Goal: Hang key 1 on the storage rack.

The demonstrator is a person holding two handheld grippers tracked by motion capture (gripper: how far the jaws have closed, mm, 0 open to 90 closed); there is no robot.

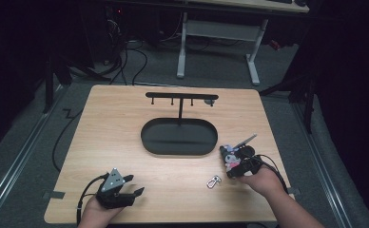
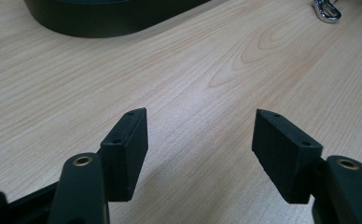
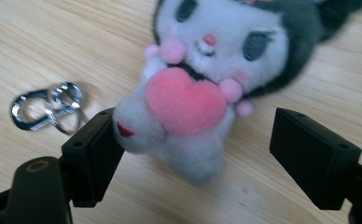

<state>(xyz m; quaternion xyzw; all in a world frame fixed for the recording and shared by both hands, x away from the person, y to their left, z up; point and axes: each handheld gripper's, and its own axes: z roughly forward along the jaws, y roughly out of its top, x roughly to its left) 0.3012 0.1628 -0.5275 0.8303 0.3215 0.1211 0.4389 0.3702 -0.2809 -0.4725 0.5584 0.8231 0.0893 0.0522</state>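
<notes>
Looking down from the high view, the counter (image 1: 125, 118) carries a black oval stand (image 1: 179, 135) with a hook bar at its middle. A plush keychain toy (image 1: 232, 156) lies near the right edge, its metal clasp (image 1: 213, 181) a little to its left. The right gripper (image 1: 237, 164) sits at the toy; the left gripper (image 1: 128, 191) rests near the front edge, well apart.

From the left gripper view, the fingers (image 2: 125, 151) stand wide apart over bare wood, holding nothing.

From the right gripper view, the fingers (image 3: 93, 156) are spread wide around the toy's (image 3: 193, 88) lower body, the left one touching the fur, not yet clamped. It looks soft, light and squashy; the plump body below the pink heart (image 3: 186, 102) seems the surest place to pinch.
</notes>
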